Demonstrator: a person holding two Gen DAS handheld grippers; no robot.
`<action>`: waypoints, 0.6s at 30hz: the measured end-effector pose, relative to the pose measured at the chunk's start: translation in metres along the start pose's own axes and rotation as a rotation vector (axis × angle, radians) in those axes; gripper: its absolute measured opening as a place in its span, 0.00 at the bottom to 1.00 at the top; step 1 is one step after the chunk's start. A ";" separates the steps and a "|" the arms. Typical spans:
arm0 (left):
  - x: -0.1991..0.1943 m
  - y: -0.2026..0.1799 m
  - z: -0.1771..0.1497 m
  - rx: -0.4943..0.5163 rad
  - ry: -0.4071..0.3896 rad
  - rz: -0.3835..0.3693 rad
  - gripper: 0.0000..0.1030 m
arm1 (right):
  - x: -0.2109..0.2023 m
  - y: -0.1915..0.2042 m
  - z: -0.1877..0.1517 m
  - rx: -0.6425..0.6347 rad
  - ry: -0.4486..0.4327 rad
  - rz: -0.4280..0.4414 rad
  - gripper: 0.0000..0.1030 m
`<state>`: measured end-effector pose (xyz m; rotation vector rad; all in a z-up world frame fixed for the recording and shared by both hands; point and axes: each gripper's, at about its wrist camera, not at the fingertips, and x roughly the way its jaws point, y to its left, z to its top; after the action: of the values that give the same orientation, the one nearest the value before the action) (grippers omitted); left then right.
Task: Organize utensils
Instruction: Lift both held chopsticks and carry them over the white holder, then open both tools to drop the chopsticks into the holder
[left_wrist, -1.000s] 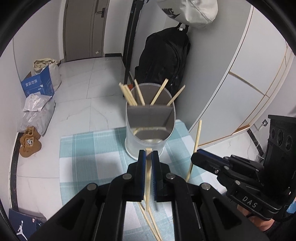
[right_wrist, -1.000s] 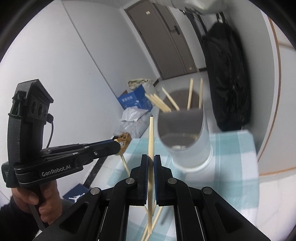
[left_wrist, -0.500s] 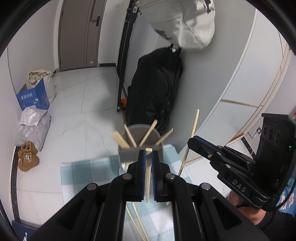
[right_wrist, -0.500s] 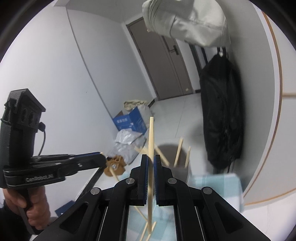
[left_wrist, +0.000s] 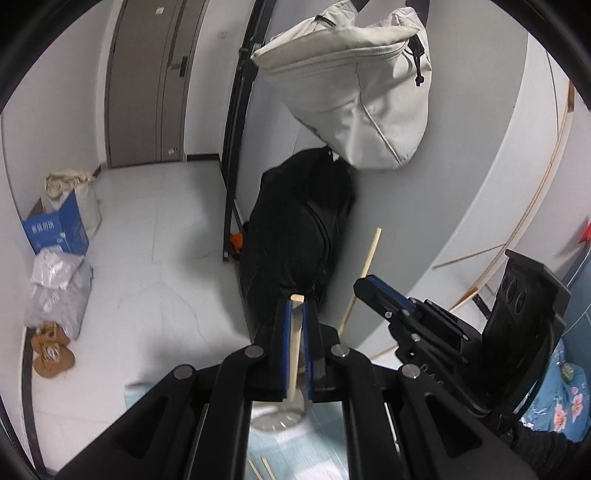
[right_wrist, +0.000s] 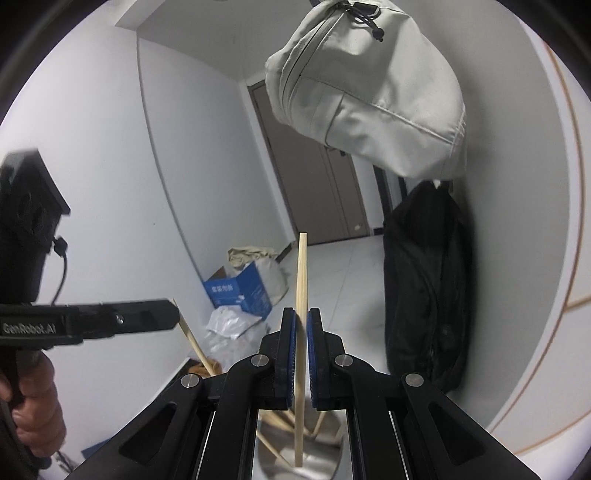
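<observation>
Both hand-held grippers have risen: the left hand-held gripper (left_wrist: 295, 332) and right hand-held gripper (right_wrist: 303, 347) each stay clamped on one chopstick (left_wrist: 294, 354). The steel holder (right_wrist: 325, 458), earlier ahead, now sits at six o'clock beneath them, so lowering the sticks in likely comes next.

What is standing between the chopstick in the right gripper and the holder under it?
Nothing visible. The right gripper holds its chopstick upright over the holder; only the chopsticks already inside lean across part of its opening.

A home hallway: door (left_wrist: 147, 81), hung bags (left_wrist: 351, 85), slippers (left_wrist: 51, 354).
</observation>
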<state>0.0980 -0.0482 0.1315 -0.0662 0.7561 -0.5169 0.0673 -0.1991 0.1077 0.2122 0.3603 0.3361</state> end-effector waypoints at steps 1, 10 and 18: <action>0.001 0.000 0.001 0.002 -0.002 -0.002 0.02 | 0.004 -0.002 0.002 -0.002 -0.006 -0.011 0.05; 0.026 0.002 0.007 0.083 -0.008 0.024 0.02 | 0.036 -0.017 -0.001 -0.003 -0.002 -0.038 0.05; 0.054 0.013 -0.009 0.086 0.067 0.019 0.02 | 0.049 -0.024 -0.023 -0.023 0.004 -0.031 0.05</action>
<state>0.1300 -0.0609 0.0875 0.0382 0.7985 -0.5351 0.1089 -0.2007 0.0649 0.1830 0.3627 0.3102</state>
